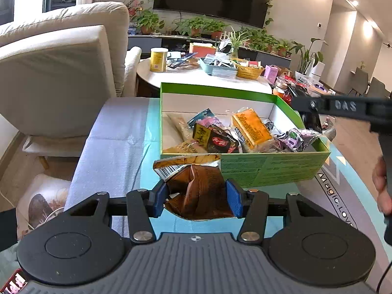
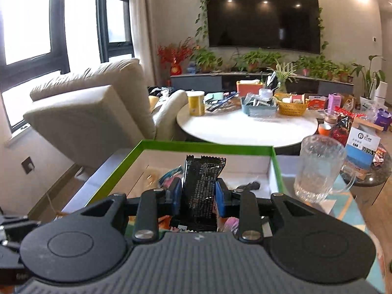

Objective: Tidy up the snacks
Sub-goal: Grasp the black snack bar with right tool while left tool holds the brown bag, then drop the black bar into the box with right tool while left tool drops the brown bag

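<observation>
A green box (image 1: pixel 269 169) with a white inside holds several snack packs, among them an orange pack (image 1: pixel 252 128) and a black-and-red pack (image 1: pixel 215 140). My left gripper (image 1: pixel 197 197) is shut on a crumpled brown snack bag (image 1: pixel 201 191), just in front of the box's near wall. My right gripper (image 2: pixel 198 197) is shut on a black snack packet (image 2: pixel 202 191) that stands upright above the green box (image 2: pixel 117 171). Part of the right gripper and the hand holding it shows at the right edge of the left wrist view.
A glass mug (image 2: pixel 318 169) stands right of the box on the teal mat (image 1: pixel 343 186). Behind is a round white table (image 2: pixel 245 127) with a yellow can (image 2: pixel 196 103), baskets and packets. A beige armchair (image 1: pixel 61 73) is at the left. A TV (image 2: pixel 263 17) hangs on the far wall.
</observation>
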The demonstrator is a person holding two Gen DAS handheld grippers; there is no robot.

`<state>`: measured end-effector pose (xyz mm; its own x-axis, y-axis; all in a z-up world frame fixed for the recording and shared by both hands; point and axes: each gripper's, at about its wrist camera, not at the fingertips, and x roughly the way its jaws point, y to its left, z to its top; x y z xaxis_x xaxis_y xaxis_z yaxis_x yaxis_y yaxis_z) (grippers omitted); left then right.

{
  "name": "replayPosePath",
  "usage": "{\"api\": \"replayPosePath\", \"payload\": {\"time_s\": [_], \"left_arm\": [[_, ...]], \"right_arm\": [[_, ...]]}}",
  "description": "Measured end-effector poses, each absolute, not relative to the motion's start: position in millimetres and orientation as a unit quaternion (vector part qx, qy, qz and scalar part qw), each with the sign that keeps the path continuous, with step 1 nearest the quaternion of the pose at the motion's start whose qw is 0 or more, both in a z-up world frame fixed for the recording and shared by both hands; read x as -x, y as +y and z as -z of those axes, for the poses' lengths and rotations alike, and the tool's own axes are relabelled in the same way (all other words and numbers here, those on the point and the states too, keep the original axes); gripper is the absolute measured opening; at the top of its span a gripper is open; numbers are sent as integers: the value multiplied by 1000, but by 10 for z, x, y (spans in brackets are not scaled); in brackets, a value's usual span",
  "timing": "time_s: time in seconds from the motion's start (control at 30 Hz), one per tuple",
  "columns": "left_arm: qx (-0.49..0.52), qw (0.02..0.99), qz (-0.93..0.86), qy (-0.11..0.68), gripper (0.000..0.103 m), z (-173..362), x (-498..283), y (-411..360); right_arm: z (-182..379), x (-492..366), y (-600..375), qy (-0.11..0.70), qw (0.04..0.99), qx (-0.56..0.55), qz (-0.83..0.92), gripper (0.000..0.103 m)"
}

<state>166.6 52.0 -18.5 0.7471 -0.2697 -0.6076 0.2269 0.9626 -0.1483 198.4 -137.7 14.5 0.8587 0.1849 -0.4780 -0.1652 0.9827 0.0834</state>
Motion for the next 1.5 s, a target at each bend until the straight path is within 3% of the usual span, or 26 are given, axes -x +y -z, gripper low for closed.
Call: {"api": "replayPosePath", "payload": {"time_s": [0.6, 0.63, 0.7, 0.73, 0.9, 1.5], "left_arm": [[51, 936, 150, 315, 47, -61, -1787, 413], [49, 938, 155, 305, 47, -118, -1796, 379], [48, 942, 160, 292, 47, -203, -1838, 314], [50, 943, 160, 287, 47, -237, -1867, 281], [48, 946, 163, 277, 47, -278, -1993, 139], [26, 943, 149, 296, 48, -197, -2629, -234]], "right_arm": [[23, -2387, -1482, 264, 961, -54, -63, 37], [39, -2391, -1492, 266, 960, -53, -64, 39], [68, -2397, -1513, 274, 958, -54, -65, 64], [75, -2385, -1525, 273, 959, -55, -62, 65], [41, -2285, -1598, 234, 970, -56, -40, 66], [172, -2001, -1892, 286, 948, -128, -48, 65]]}}
